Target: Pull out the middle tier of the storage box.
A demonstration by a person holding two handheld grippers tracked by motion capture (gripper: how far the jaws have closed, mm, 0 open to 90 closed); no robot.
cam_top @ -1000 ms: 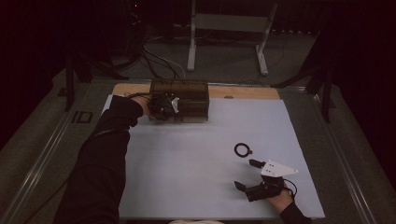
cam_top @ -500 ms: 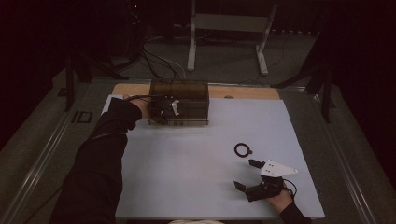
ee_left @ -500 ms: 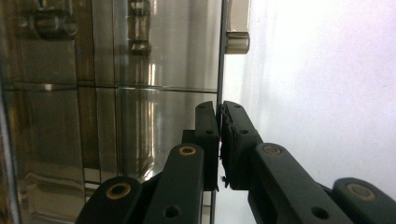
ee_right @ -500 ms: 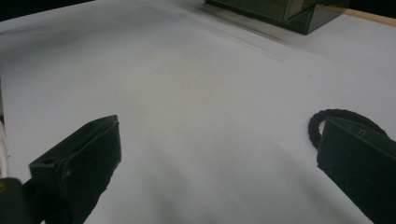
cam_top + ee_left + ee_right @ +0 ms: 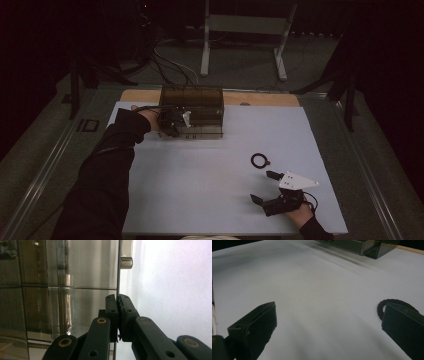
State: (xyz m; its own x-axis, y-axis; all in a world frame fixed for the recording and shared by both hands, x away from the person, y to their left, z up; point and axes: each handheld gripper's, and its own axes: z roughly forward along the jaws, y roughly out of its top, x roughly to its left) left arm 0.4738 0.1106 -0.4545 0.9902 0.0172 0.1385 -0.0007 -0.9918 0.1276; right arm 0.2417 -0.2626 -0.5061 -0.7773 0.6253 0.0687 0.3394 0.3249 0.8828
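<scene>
Gripping: left gripper point(image 5: 117, 315) was clenched on the thin edge of the smoky plastic box point(image 5: 192, 102), at 11 o'clock on the table.
Risk: the panel could slip, the bite being shallow.
Right gripper point(image 5: 262, 187): released, idle beside black ring point(image 5: 259, 160).
Surface: white sheet point(image 5: 200, 185).
Room: dark, cables behind.

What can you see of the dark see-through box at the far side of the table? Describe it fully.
The box looks like smoked, see-through plastic, low and rectangular, with partitions dividing its inside. It sits flat at the far edge of the white table surface, just in front of a wooden strip. The left gripper has its jaws shut on the thin edge of one clear panel, where a small metal fitting shows farther along.
</scene>
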